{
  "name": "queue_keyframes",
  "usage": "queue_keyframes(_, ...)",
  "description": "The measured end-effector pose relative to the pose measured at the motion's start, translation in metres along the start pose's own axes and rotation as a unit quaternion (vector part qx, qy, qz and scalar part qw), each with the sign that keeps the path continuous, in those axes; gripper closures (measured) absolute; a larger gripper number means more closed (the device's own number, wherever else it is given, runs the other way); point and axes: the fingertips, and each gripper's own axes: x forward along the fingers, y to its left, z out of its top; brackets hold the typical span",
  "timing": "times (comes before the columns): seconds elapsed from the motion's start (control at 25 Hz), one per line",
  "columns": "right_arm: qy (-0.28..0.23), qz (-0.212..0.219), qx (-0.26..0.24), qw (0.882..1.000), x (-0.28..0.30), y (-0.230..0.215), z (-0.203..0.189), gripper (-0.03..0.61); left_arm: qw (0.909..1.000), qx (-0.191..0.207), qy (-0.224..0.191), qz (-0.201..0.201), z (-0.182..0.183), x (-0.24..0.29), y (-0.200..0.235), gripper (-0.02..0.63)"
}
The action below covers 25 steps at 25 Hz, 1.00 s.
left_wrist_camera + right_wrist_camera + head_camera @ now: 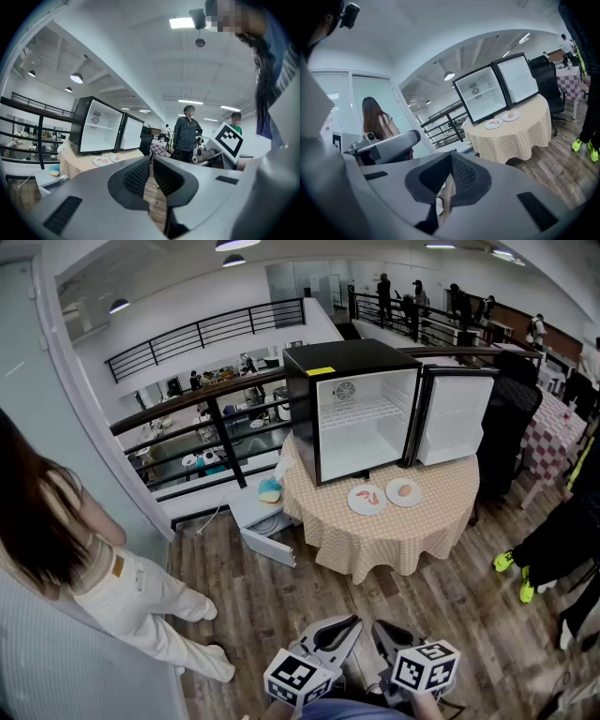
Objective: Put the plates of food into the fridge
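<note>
While plates sit by the fridge, both grippers (empty) are closed.

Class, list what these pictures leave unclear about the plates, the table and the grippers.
- Food on the two plates: too small in every view.
- Under the table: hidden by its checked cloth, every view.
- Hands holding left gripper and right gripper: cut by head view's bottom edge.

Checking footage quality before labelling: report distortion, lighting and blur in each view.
Head view: strong fisheye bends the black metal railing; light is even, and the black open-doored fridge is sharp. Left gripper view: dark vignetted corners, rectangular ceiling light blown white. Right gripper view: tilted, with a dark rim; the round checked-cloth table is clear.
</note>
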Motion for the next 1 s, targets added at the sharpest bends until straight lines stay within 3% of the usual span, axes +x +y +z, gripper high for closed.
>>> queue_keyframes(0.68, -0.037, -0.025, 0.024, 0.999, 0.014, -0.008, 0.016, 0.563, 0.9998, 0.015, 0.011, -0.011, -0.005, 0.000, 0.017, 0.589)
queue_keyframes(1.0, -0.031, -0.046, 0.042, 0.998, 0.024, -0.034, 0.022, 0.563, 0.9998, -0.002, 0.017, -0.012, -0.012, 0.013, 0.035, 0.589)
